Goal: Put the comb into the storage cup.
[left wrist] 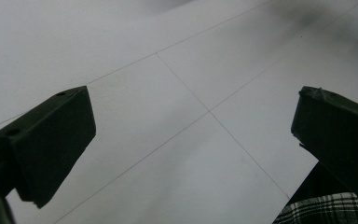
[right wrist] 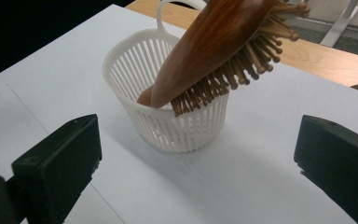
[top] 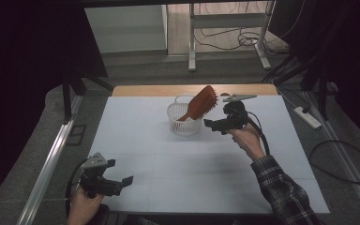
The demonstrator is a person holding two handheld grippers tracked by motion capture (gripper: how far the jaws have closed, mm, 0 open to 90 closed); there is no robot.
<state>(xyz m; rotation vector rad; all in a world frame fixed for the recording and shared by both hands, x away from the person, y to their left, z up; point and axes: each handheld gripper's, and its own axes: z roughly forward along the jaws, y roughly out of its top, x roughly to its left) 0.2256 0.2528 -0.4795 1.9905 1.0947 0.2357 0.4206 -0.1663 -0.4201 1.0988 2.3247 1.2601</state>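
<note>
The white table (top: pixel 168 173) takes up most of the high view, its sheet crossed by faint grid lines, with a strip of bare wood along its far edge in the upper middle of the frame. Next in size is the white slatted basket (top: pixel 185 120), standing just above the centre of that view, with a small loop handle on its far rim. Leaning in it is the wooden hairbrush (top: pixel 200 103): handle end down inside the basket, paddle head rising out toward the upper right and resting on the rim, bristles facing down and to the right in the right gripper view (right wrist: pixel 223 79). The right gripper (top: pixel 214 125) sits just right of the basket, jaws spread wide with nothing between them and clear of the brush. The left gripper (top: pixel 127 180) rests in the lower left of the high view, well apart from the basket, jaws likewise wide and empty over bare table. The brush looks stiff and fairly light, its varnished back likely slippery; the neck below the head, or the head's edges, seems the safest hold. The thin plastic basket is probably light enough to tip or slide if the brush is pulled sideways.
</note>
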